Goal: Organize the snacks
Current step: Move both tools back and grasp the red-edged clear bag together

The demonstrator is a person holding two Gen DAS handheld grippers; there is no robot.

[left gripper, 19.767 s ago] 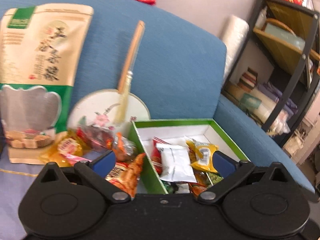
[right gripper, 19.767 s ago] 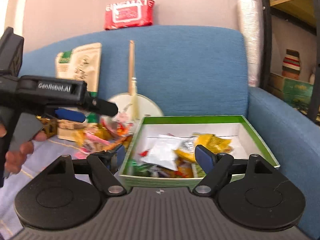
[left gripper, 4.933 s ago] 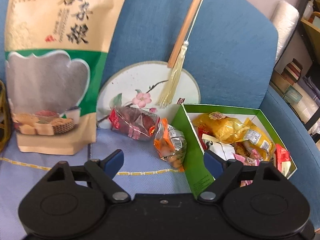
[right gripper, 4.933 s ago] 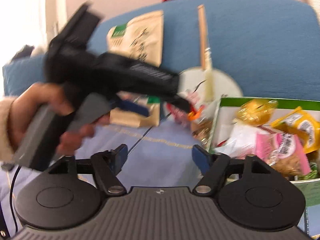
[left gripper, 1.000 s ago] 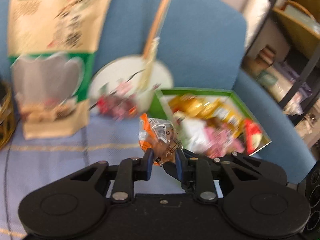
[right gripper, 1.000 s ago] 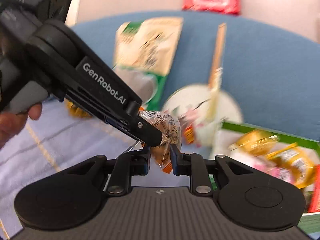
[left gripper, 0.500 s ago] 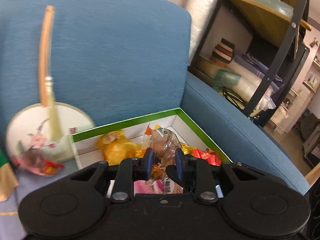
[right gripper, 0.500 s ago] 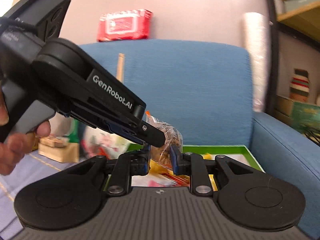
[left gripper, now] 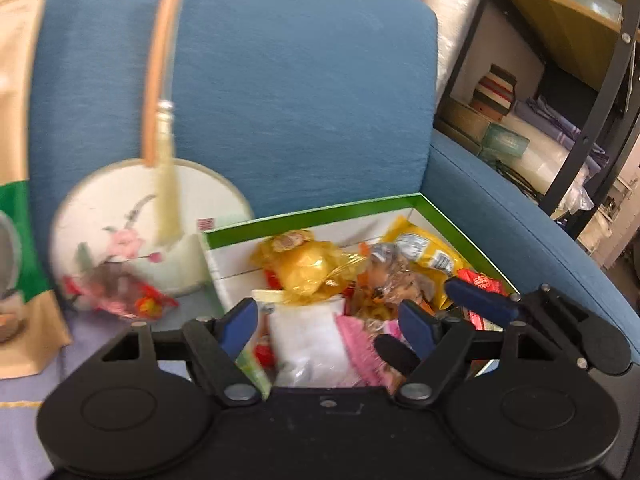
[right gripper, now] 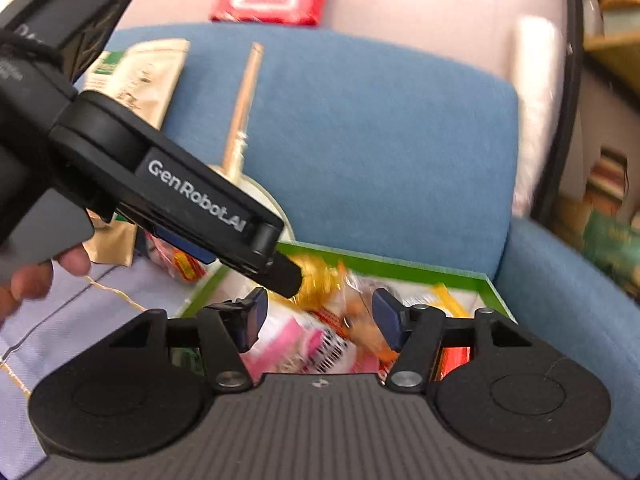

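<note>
Jaws opening on both: left gripper [left gripper: 328, 322] and right gripper [right gripper: 318, 314] hold nothing; clear orange snack pack [left gripper: 394, 280] lies in green box [left gripper: 320, 216]; red snack [left gripper: 120, 294] left of box, nearer left gripper

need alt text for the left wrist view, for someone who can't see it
The left gripper, jaws opening and pinching nothing, hovers over a green-rimmed box full of wrapped snacks on a blue sofa. A clear-and-orange snack packet lies among them. Left of the box, a round painted fan leans on the backrest.
</note>
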